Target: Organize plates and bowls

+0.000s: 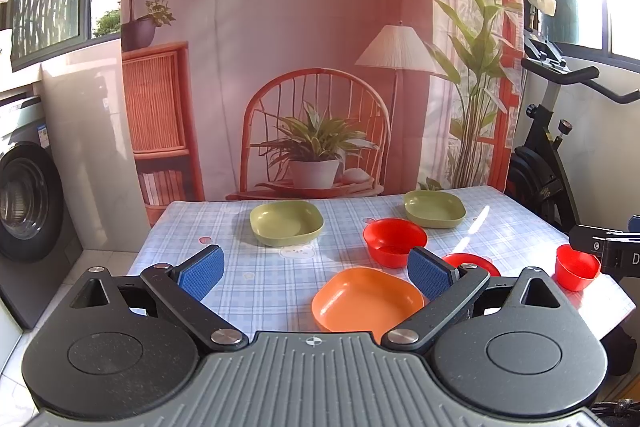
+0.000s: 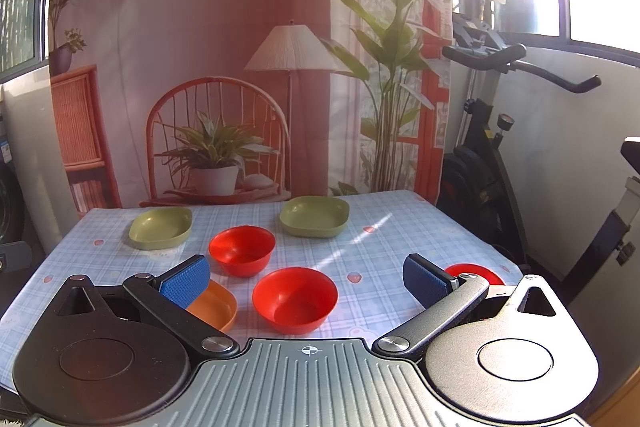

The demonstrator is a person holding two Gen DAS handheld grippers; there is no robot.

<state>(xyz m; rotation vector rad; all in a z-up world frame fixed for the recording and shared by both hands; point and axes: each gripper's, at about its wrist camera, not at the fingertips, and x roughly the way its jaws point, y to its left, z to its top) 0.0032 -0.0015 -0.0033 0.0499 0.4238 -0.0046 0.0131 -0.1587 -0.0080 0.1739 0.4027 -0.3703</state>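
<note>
Blue ribbed pads are tipping both of my grippers, and both are standing spread wide with nothing between them: the left gripper [image 1: 316, 269] is hanging over the orange plate [image 1: 366, 297], the right gripper [image 2: 306, 277] over the near red bowl [image 2: 295, 299]. Neither is touching anything yet.

I am judging the task as barely begun, because nothing is stacked or grouped; every dish is lying alone on the worktop [image 2: 380, 247], which is wearing a glossy pale-blue checked cloth.

Taking the near red bowl as my landmark: the orange plate is sitting just beside it on the left, shallow, squarish with rounded corners, in matte plastic. A second red bowl [image 2: 242, 249] is resting behind it, round and deep with a smooth sheen. A third red bowl [image 2: 474, 273] is lying to its right, half hidden by my right finger. Two green plates are waiting farther back, one behind and left [image 2: 160, 227], one behind and right [image 2: 314, 217], both the same squarish shallow shape as the orange one.

Left to do, as I read it: nesting the three bowls together and piling the three plates.
</note>
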